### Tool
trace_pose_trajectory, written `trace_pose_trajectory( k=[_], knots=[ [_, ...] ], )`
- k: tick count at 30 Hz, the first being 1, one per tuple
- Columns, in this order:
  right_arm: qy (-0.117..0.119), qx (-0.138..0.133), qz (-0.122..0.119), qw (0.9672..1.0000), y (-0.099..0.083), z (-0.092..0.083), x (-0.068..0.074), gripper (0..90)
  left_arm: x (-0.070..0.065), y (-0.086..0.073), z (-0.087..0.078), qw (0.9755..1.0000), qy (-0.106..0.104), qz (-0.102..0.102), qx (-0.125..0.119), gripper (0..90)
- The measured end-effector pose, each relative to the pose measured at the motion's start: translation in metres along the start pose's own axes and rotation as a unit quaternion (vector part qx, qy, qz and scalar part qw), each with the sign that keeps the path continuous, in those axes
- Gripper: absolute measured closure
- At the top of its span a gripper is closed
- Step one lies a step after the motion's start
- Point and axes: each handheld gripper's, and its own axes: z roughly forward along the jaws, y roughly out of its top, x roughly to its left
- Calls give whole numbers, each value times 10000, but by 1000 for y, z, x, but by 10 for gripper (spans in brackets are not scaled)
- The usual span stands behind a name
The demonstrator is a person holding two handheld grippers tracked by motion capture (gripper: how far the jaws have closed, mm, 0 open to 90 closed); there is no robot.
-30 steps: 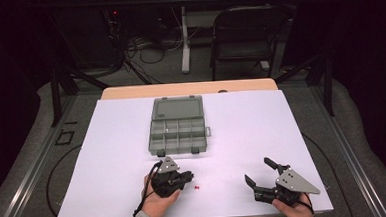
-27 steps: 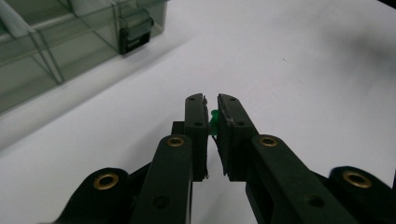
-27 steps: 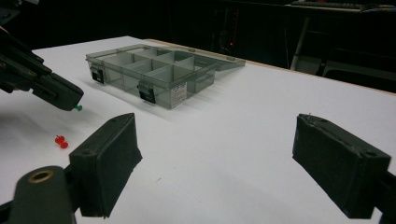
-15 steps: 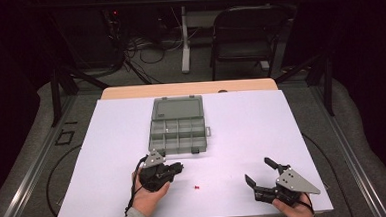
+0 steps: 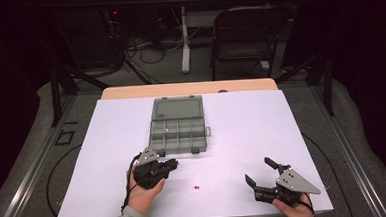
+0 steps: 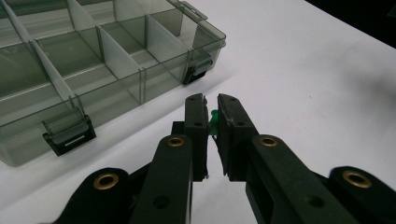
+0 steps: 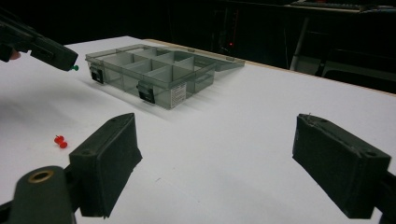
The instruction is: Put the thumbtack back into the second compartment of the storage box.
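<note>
The left gripper [image 5: 170, 164] sits in the lower left-centre of the high view, its jaws clamped on a green push pin [image 6: 214, 122]. In the left gripper view, only a sliver of the pin shows between the pads. It is held above the white table cover [image 5: 242, 131], just short of the front wall of the open compartment box [image 5: 178, 129], near the right-hand latch [image 6: 197, 73].

The box lies in the upper middle of the sheet with its lid [image 5: 177, 108] folded back flat toward the far edge. The compartments nearest the gripper look empty, though the smoky plastic makes that uncertain.

The right gripper [image 5: 261, 175] rests at the lower right, close to the near edge of the table, with its jaws standing wide apart and nothing between them. A red push pin [image 5: 197, 188] lies loose on the sheet between the two grippers, apart from both.

There is open white surface right of the box and along both side edges. Past the far edge stand a folding chair [image 5: 241, 36] and trailing floor cables [image 5: 148, 51].
</note>
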Motion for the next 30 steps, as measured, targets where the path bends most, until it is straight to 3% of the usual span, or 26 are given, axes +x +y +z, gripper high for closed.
trace_pose_trajectory(
  k=[9, 17, 20, 30],
  knots=[
    [4, 22, -33, 10000, 0, 1, 2, 139, 5, 30, -5, 9999, 91, 31, -141, 831],
    [-10, 2, 3, 10000, 0, 0, 0, 138, 19, 59, -2, 9996, 200, -122, -166, 832],
    [-4, -3, 16, 10000, 0, 0, 1, 138, 22, 68, -1, 9995, 265, -83, -175, 832],
    [-3, 10, 8, 10000, 0, 0, 1, 139, 34, 86, 7, 9986, 486, -138, -149, 832]
  ],
)
